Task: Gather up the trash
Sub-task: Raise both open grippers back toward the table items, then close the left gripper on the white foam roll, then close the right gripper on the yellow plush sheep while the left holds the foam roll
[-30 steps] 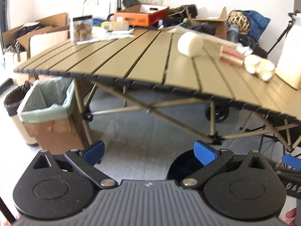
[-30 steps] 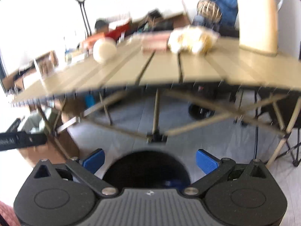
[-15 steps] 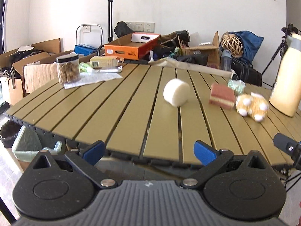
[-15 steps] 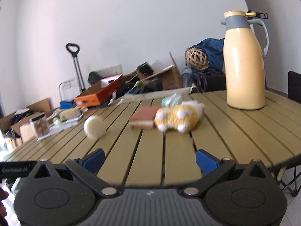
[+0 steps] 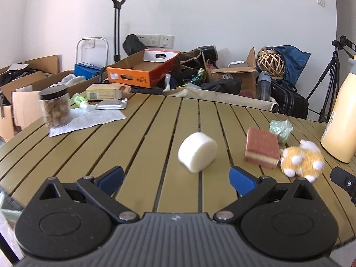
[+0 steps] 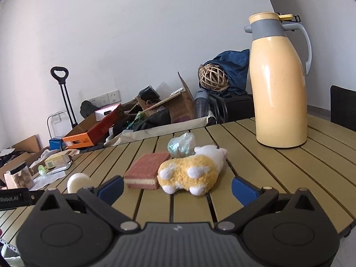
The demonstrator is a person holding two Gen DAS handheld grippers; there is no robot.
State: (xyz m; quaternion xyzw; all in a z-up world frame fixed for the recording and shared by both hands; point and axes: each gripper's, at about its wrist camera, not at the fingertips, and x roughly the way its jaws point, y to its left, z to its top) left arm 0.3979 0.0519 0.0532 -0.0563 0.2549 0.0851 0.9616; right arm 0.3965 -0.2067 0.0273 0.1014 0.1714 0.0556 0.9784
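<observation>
Nearest in both wrist views are the grippers themselves: the left gripper and the right gripper each hover low over the near edge of a slatted olive desk, jaws spread wide and holding nothing. Just beyond the left gripper a white foam cylinder lies on its curved side, its axis roughly level and angled from near-left to far-right, one flat end facing the camera. To its right sits a red and cream sponge block, lying flat, and touching it a yellow and white plush toy on its side, its long axis running from near-left to far-right with the white head at the far end. Just behind the two, against the toy's head, is a crumpled pale green plastic wad, which looks the likeliest trash; it has no clear long axis. Farther right stands an upright yellow thermos jug. At the far left of the desk are a jar on a white paper sheet, a small box and a foil packet. Cartons and bags crowd the floor beyond. Judging from this, collecting has not begun: nothing is gripped, and everything is left to do.
</observation>
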